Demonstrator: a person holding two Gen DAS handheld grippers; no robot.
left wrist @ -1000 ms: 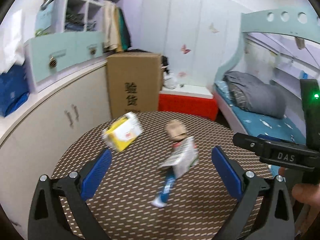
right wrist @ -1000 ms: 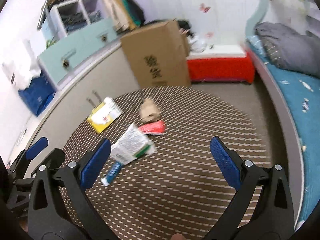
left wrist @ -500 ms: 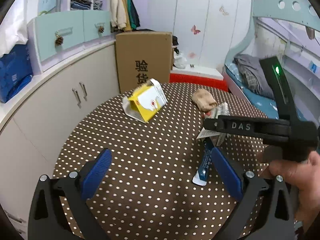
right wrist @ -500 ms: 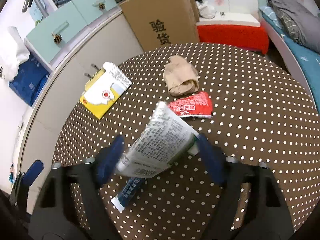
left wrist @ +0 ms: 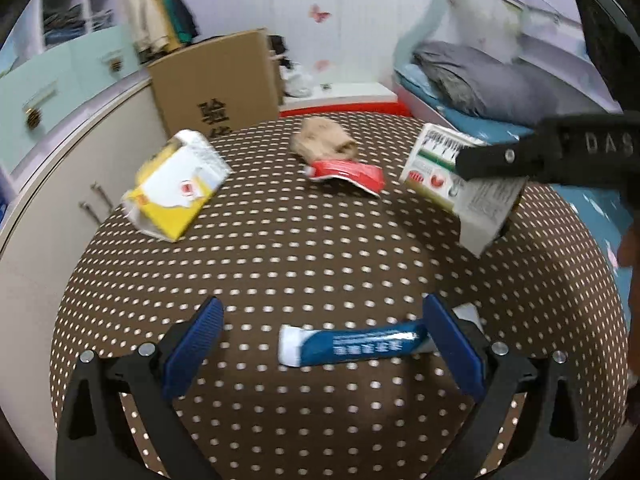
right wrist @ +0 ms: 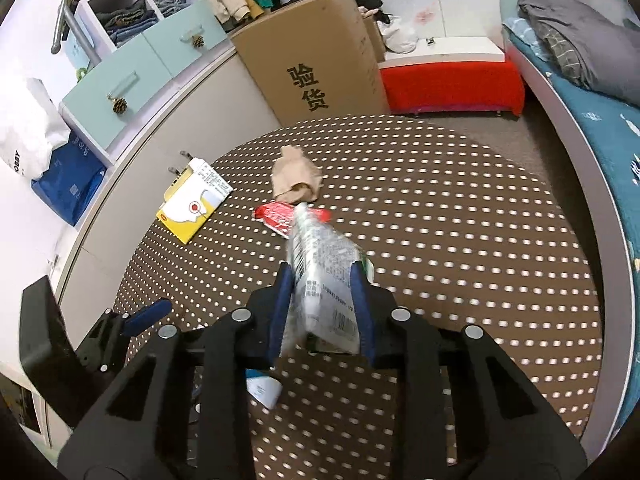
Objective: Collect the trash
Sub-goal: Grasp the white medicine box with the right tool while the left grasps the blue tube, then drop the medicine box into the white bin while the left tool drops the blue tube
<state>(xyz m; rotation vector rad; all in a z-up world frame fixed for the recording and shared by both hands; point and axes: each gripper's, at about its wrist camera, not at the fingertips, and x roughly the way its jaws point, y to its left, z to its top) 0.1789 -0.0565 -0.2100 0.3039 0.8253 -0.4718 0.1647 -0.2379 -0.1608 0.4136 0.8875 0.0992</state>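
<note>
My right gripper (right wrist: 320, 304) is shut on a white and green carton (right wrist: 324, 276) and holds it above the dotted brown table (right wrist: 460, 240); the carton also shows in the left wrist view (left wrist: 468, 184). My left gripper (left wrist: 320, 344) is open, low over the table, with a blue tube (left wrist: 352, 346) lying between its fingers. On the table lie a yellow and white box (left wrist: 176, 188), a red wrapper (left wrist: 348, 172) and a crumpled brown paper (left wrist: 324, 142).
A large cardboard box (right wrist: 316, 60) stands behind the table, a red and white bench (right wrist: 452, 76) beside it. Grey cabinets (right wrist: 168, 148) run along the left. A bed (right wrist: 600, 92) is at the right.
My right gripper closed on the carton and lifted it off the table. My left gripper moved down and right, so the blue tube now lies between its fingers.
</note>
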